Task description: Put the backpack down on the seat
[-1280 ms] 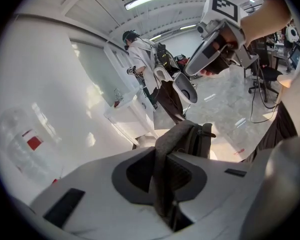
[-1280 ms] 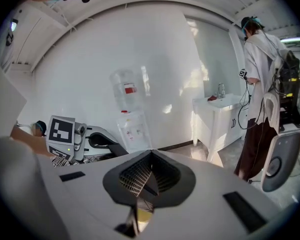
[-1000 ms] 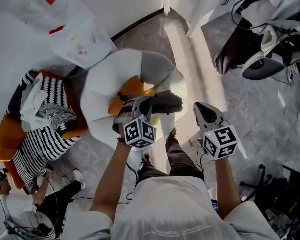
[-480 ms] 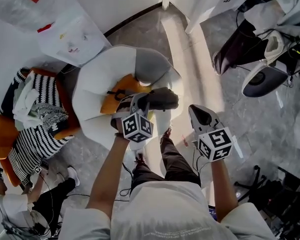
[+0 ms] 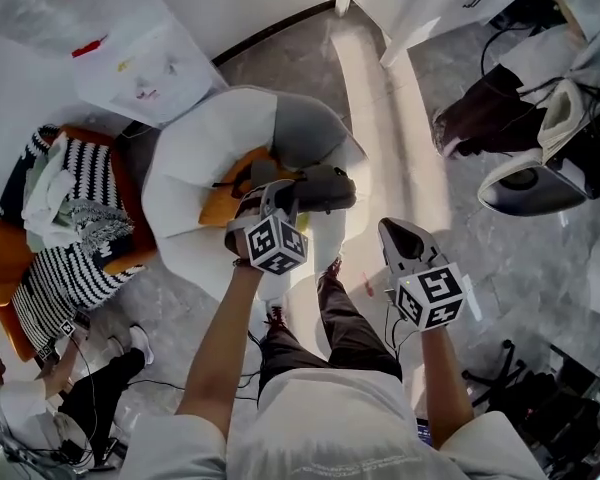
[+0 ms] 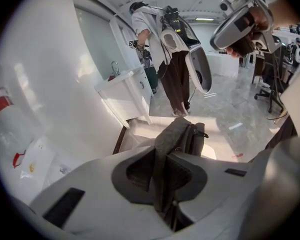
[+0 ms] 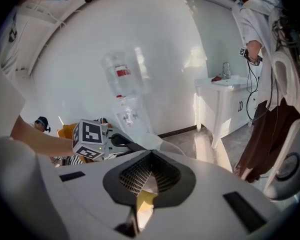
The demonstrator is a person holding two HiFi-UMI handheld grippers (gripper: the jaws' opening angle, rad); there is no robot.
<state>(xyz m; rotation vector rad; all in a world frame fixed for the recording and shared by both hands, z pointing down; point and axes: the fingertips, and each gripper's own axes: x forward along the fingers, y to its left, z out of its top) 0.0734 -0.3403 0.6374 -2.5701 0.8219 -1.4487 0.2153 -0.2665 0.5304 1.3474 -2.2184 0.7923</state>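
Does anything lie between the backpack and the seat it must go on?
Yes: an orange cushion lies on the white chair's seat, seemingly partly under the hanging grey backpack. Nothing else visible is in between.

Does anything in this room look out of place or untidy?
Yes: striped clothes lie heaped untidily over the orange chair at the left. The grey backpack, clamped in the left gripper over the white seat, looks normal.
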